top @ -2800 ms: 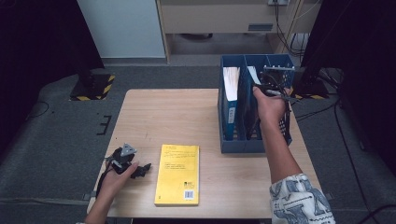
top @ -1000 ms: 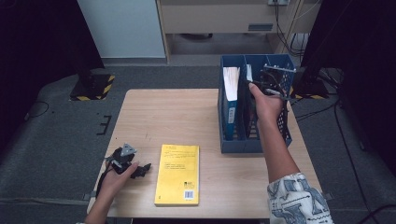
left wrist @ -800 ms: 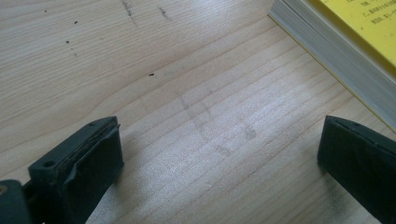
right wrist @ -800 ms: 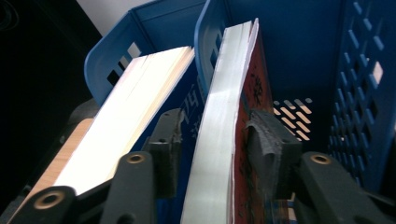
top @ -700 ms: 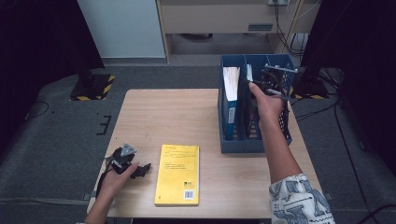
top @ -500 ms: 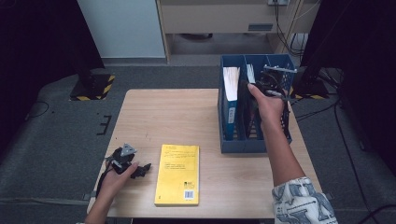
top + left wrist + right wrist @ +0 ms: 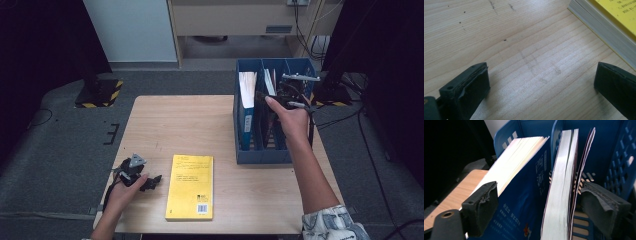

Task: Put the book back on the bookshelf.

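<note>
A blue file holder (image 7: 262, 155) stands at the table's right side. A thick blue book (image 7: 246, 102) stands in its left slot and a thinner book (image 7: 270, 81) in the middle slot. My right gripper (image 7: 280, 97) hovers over the holder. In the right gripper view that gripper (image 7: 541, 206) has just been opening its jaws. The thin book (image 7: 560, 187) and the blue book (image 7: 524, 195) stand between the pads, which press on neither. My left gripper (image 7: 145, 181) rests open near the front left edge, beside a flat yellow book (image 7: 190, 186).
The wooden table (image 7: 185, 122) has bare room in its middle and back left. In the left gripper view the yellow book's page edge (image 7: 599, 32) lies at the upper right, past the open left gripper (image 7: 540, 86). Cables and a cabinet stand behind the table.
The right hand has shifted only slightly above the holder. The left hand and the yellow book have stayed where they were.
</note>
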The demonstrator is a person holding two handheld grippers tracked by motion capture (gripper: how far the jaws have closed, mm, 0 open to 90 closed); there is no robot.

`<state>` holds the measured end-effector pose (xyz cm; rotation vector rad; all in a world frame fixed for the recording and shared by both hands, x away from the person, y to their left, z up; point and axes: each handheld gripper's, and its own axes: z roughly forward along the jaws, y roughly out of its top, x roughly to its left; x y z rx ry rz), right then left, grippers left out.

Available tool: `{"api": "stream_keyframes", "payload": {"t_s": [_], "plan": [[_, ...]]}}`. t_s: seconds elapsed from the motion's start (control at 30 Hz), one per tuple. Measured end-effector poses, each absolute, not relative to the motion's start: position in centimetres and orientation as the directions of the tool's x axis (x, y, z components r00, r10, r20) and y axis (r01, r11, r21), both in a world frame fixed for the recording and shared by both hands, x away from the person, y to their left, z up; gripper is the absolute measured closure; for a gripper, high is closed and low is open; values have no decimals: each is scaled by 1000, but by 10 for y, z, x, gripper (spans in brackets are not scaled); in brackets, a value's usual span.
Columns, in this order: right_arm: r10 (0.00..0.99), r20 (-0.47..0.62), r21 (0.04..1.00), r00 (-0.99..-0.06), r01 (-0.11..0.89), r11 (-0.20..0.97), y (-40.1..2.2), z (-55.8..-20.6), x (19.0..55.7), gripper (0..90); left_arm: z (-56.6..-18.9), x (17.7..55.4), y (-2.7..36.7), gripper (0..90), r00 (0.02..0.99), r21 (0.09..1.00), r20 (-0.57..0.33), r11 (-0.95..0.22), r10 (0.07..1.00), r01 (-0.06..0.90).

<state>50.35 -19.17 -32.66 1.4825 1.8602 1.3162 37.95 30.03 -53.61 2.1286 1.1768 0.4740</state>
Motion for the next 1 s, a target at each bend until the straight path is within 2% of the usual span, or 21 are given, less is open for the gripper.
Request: {"api": "stream_keyframes", "payload": {"t_s": [0.13,0.43,0.83,1.0], "plan": [[923,193,863,-332,506,1,-195,-326,500,96,-536,379,300,0,530,693,-2,-381,848,613],[932,163,881,-324,473,11,-200,-324,486,101,-536,379,301,0,532,692,2,-385,847,611],[929,84,883,-361,459,99,-201,-328,443,101,-537,379,301,0,531,695,2,-383,847,609],[921,92,880,-379,463,103,-199,-337,428,101,-537,379,301,0,531,695,3,-384,847,608]]}}
